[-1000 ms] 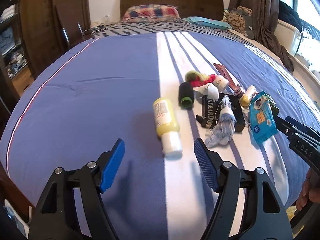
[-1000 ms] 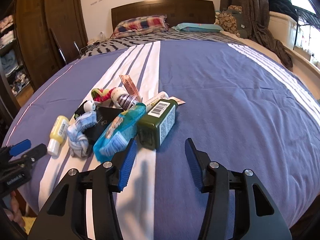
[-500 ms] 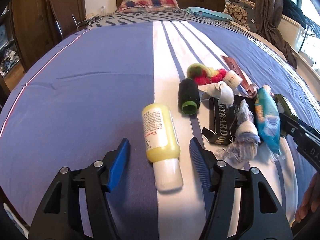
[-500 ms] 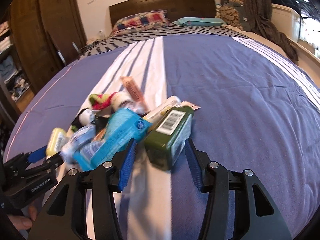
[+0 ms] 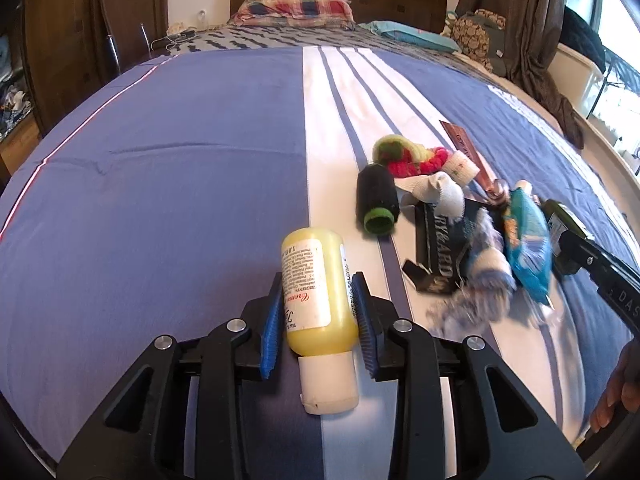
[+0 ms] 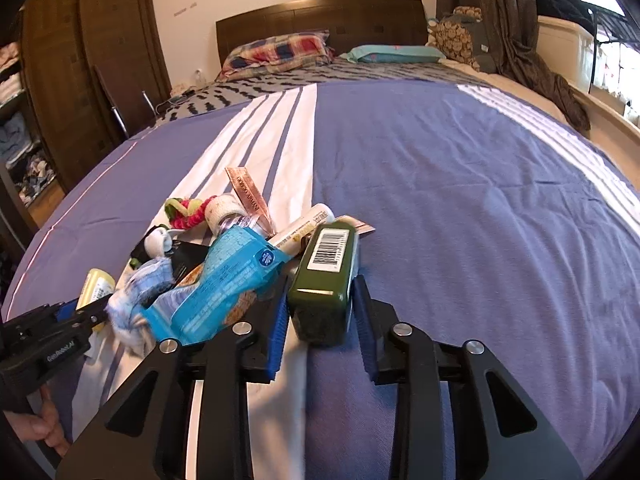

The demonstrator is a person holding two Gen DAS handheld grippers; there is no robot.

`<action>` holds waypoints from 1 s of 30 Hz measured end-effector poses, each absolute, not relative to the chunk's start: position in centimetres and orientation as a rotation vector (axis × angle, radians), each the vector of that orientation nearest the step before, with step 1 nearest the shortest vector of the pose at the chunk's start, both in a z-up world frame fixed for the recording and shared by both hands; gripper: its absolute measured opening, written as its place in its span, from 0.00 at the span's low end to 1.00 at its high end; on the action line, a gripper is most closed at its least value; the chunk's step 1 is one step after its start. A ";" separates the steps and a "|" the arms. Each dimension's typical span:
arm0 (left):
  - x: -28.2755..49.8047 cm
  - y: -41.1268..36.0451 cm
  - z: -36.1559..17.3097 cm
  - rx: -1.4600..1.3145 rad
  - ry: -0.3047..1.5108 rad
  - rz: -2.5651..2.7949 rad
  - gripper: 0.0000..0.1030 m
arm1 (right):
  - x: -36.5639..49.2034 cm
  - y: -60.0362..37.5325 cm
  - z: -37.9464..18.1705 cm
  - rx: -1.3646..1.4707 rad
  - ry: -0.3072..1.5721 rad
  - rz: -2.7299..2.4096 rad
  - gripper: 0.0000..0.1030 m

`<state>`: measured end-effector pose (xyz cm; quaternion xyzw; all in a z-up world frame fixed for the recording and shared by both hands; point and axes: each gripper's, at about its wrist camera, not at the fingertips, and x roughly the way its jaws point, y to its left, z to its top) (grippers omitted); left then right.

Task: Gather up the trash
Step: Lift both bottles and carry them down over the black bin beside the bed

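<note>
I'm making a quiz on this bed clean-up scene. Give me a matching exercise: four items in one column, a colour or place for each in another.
Items:
1. lotion bottle
2. barcoded bottle
3. snack packet
4. black roll

Descriptions:
A. blue
B. between the right jaws
C. green-rimmed end
D. between the left jaws

Pairs: 1-D, 2-B, 3-A, 4-C

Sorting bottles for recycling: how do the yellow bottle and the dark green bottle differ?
The yellow bottle is rounded and translucent, with a white cap; the dark green bottle is boxy and opaque, with a barcode label. Yellow lies between the left tongs, green between the right tongs. Both lie on the bed.
</note>
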<state>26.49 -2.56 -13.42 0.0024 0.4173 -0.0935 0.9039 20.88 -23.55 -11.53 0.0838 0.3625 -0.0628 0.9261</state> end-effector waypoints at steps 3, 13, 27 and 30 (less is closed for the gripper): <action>24.3 -2.4 -12.4 0.024 0.831 -0.191 0.29 | 19.0 -23.6 -10.2 0.164 0.714 -0.123 0.27; 15.1 -2.3 -7.2 0.039 0.712 -0.241 0.29 | 10.7 -21.6 -5.5 0.141 0.629 -0.080 0.27; 3.2 -1.8 -5.9 0.044 0.663 -0.318 0.29 | -0.4 -18.6 -4.1 0.092 0.601 0.019 0.27; 1.7 -2.0 -6.9 0.048 0.679 -0.330 0.29 | -1.6 -18.1 -4.6 0.077 0.617 0.026 0.27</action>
